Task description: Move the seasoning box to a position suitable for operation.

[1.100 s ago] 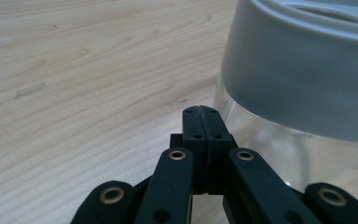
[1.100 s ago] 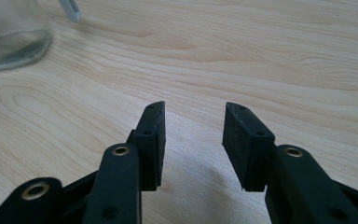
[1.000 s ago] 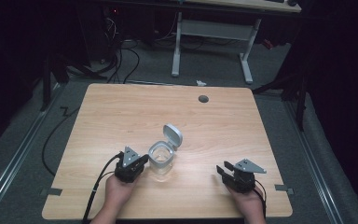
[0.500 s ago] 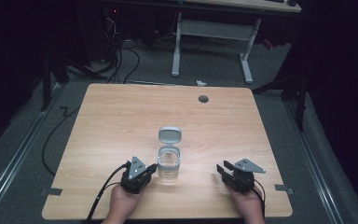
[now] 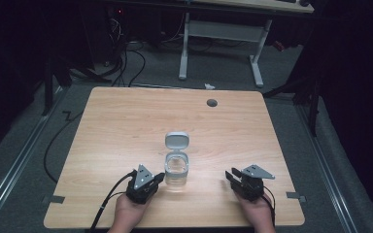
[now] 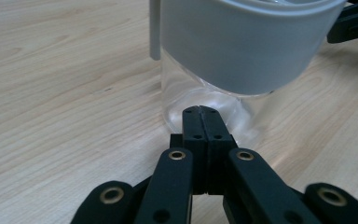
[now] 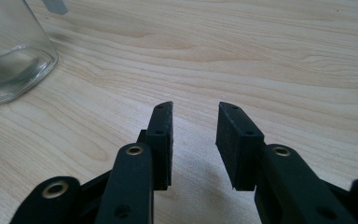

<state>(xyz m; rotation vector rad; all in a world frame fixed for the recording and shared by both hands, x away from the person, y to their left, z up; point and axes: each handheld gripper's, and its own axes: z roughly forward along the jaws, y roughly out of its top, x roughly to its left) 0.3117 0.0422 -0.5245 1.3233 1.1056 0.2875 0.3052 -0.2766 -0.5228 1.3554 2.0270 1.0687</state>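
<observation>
standing clear jar (image 5: 176,171) (lid (image 5: 177,140) up)

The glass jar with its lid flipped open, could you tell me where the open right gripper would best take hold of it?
Probably the jar's clear lower body, from its right side: the right gripper is open there, the walls look straight, and the lid stands hinged at the far side.

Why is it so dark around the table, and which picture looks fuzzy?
In the high view, light falls on the wooden table while the room around it stays nearly black. In the left gripper view, the glass jar is very close and looks soft and blurry. In the right gripper view, the right claw casts a faint shadow on the wood.
</observation>
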